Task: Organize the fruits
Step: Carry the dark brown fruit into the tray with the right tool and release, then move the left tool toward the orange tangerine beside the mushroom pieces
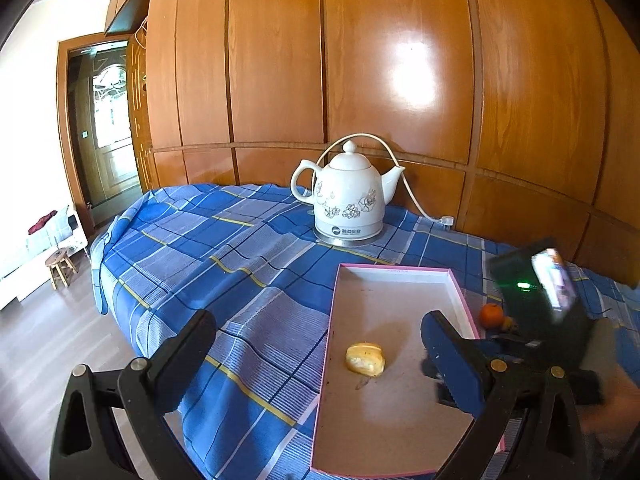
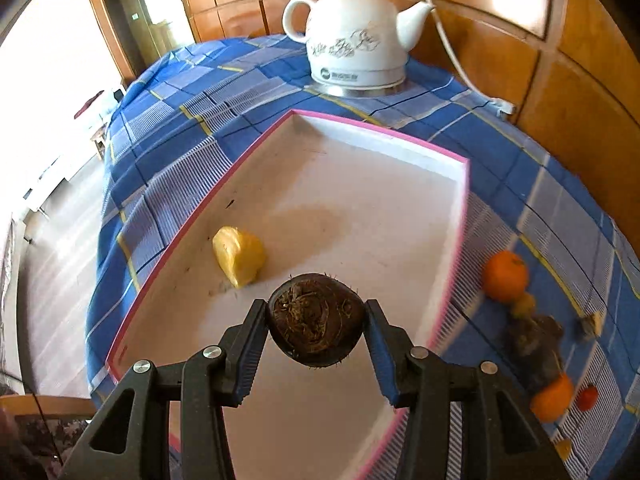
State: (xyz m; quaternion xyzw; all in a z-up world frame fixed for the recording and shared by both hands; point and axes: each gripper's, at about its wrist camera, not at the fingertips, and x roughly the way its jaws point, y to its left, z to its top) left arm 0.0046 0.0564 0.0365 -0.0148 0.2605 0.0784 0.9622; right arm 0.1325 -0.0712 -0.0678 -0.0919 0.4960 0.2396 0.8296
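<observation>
- Progress check: one yellow fruit piece (image 2: 239, 255) already sits in the pink-rimmed tray (image 2: 380, 130), just ahead and left of the right gripper (image 2: 316, 322).
- That gripper is clamped on a dark hairy round fruit (image 2: 316, 320), held over the tray's near end, so I'd say it's about to be dropped in.
- Left gripper (image 1: 320, 356) has its jaws spread wide, nothing in them, tray ahead of it.
- Still out on the checked cloth (image 2: 168, 152) to the right: two oranges (image 2: 505, 276), a dark lump, one small red fruit, some yellowish bits too blurry to count.
- One white kettle (image 2: 358, 32) beyond the tray.
</observation>
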